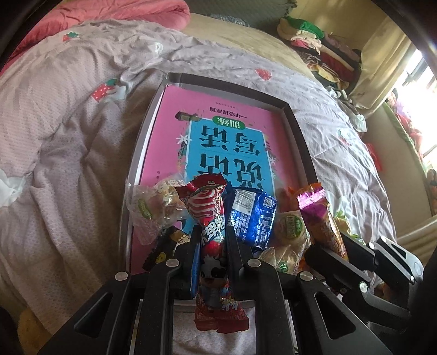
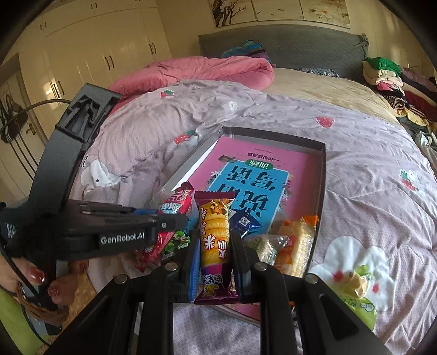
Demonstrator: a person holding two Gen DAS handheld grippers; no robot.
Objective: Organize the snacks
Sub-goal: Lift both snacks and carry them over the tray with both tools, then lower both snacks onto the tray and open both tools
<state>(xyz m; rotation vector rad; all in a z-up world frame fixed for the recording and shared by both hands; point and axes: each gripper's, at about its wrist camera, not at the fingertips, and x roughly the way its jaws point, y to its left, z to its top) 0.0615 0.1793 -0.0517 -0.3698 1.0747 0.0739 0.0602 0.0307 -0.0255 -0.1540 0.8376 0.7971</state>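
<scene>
Left gripper (image 1: 211, 240) clamping red snack packet (image 1: 207, 210), right gripper (image 2: 215, 245) clamping purple corn-stick packet (image 2: 215, 237), blue packet (image 1: 252, 215) just beside, shallow tray (image 1: 296, 131) beneath

- A home bedroom: a wide bed (image 2: 341, 142) under a lilac strawberry-print quilt (image 2: 153, 131), a pink duvet (image 2: 207, 71) bunched near the grey headboard (image 2: 286, 43).
- Cream wardrobe doors (image 2: 90, 49) line one wall; paintings (image 2: 278, 11) hang above the headboard.
- Folded clothes (image 2: 387, 79) are stacked on the bed's far side by a sunlit window (image 1: 418, 82).
</scene>
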